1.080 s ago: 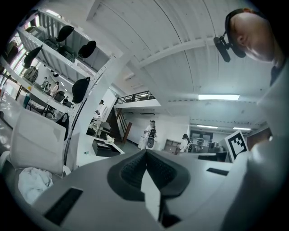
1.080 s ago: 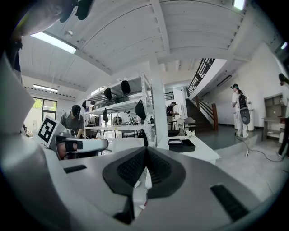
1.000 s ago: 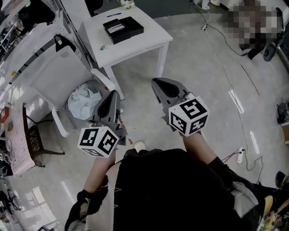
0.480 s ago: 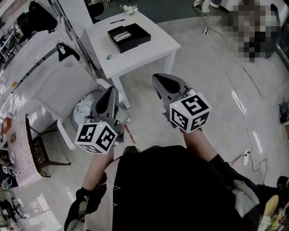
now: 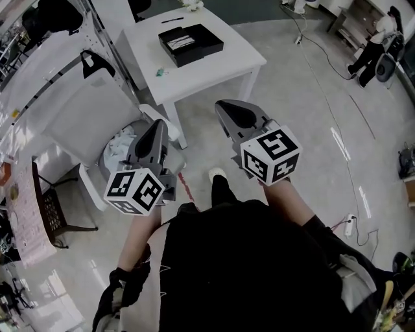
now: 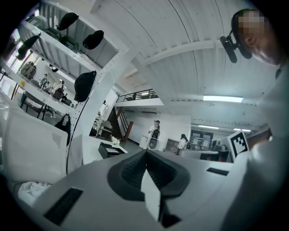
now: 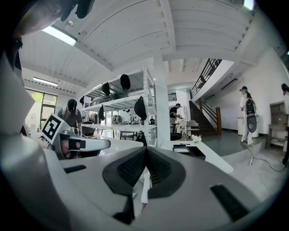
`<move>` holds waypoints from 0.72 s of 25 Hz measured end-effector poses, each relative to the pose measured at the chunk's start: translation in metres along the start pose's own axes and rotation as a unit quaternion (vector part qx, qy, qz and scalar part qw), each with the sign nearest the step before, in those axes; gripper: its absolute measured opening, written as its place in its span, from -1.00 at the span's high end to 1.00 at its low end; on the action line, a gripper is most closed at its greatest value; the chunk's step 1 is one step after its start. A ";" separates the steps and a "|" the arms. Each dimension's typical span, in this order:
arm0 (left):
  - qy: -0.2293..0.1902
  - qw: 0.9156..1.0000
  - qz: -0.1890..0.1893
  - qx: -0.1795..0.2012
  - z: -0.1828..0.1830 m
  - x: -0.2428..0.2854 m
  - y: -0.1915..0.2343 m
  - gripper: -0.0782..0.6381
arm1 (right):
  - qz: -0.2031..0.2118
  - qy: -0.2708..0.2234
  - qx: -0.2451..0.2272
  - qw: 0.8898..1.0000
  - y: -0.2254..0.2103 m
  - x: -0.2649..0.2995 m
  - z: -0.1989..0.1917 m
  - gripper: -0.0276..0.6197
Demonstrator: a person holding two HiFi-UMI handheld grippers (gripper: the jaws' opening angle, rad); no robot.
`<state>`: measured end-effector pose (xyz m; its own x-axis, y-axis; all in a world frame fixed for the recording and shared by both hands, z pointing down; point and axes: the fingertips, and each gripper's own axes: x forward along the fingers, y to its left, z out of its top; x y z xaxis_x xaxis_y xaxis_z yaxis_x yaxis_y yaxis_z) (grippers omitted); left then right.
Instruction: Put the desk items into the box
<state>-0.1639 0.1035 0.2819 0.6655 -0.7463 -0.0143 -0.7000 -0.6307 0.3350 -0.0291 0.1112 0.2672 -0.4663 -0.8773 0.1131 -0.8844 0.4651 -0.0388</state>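
Note:
A black open box (image 5: 190,44) sits on a white table (image 5: 220,65) ahead of me. Beside it on the table lie a small green item (image 5: 159,72), a dark pen (image 5: 172,20) and a white toy (image 5: 192,5) at the far edge. My left gripper (image 5: 158,125) and right gripper (image 5: 227,107) are held over the floor, short of the table, both shut with nothing between the jaws. In the left gripper view the gripper (image 6: 146,151) points toward the box (image 6: 109,150). The right gripper (image 7: 146,149) looks past the table (image 7: 212,159) and box (image 7: 186,148).
A white chair (image 5: 84,123) stands left of the table, with a round basket of pale cloth (image 5: 123,146) beneath it. A dark rack (image 5: 48,207) is at far left. Cables and a power strip (image 5: 347,224) lie on the floor at right. A person (image 5: 373,39) stands far right.
The person has stepped toward the table; a shoe now shows ahead on the floor. Both grippers stayed shut and came slightly closer to the table's near edge.

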 end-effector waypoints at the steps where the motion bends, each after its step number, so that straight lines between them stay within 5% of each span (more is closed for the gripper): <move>1: -0.002 1.000 0.002 -0.002 0.000 0.000 0.004 0.75 | 0.004 0.001 -0.004 1.000 0.002 0.005 0.000 0.90; 18: -0.024 0.998 0.059 0.010 0.035 0.028 0.079 0.75 | 0.064 -0.007 -0.021 0.998 -0.021 0.118 0.017 0.90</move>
<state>-0.2100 0.0253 0.2751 0.5655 -0.8245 -0.0220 -0.7780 -0.5421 0.3174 -0.0662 -0.0043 0.2643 -0.5760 -0.8117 0.0964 -0.8160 0.5779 -0.0097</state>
